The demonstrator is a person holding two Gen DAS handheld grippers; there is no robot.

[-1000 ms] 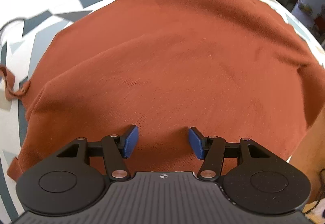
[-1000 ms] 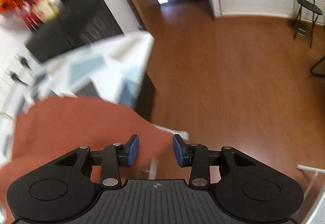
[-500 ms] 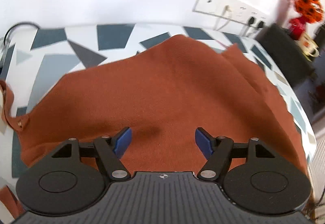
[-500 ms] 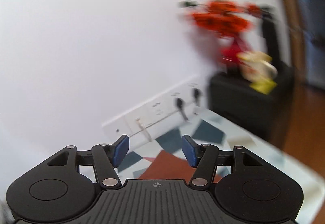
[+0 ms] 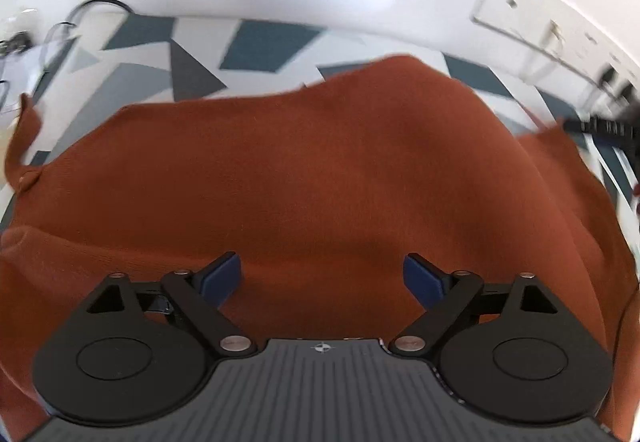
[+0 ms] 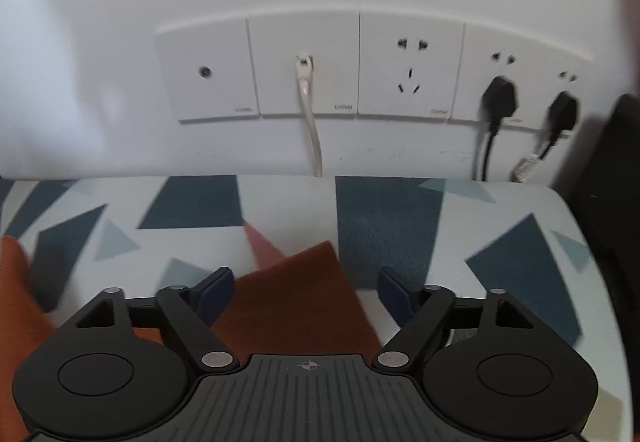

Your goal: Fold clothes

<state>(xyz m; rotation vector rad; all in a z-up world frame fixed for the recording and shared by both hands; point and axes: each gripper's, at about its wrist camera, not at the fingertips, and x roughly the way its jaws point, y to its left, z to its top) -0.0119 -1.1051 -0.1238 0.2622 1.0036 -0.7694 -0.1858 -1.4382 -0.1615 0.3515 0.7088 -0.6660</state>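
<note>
A rust-orange garment (image 5: 304, 177) lies spread over a table (image 5: 264, 45) covered in a white cloth with blue-grey triangles. My left gripper (image 5: 322, 278) hovers over the garment's near part; its jaws are opening, blue pads wide apart, and only flat cloth lies below the gap. In the right wrist view a pointed corner of the garment (image 6: 304, 298) lies on the table (image 6: 400, 226). My right gripper (image 6: 306, 290) is above that corner, jaws opening, nothing pinched between the pads.
A white wall stands right behind the table with a row of socket plates (image 6: 360, 69); a white cable (image 6: 312, 121) and two black plugs (image 6: 500, 97) hang from them. A dark cabinet edge (image 6: 616, 201) is at the right. Cables (image 5: 60, 33) lie at the table's far left.
Both grippers have opened wider. The right one swung from facing the floor and doorway round to the wall and table. The left view turned so the wall and sockets show behind the garment.
</note>
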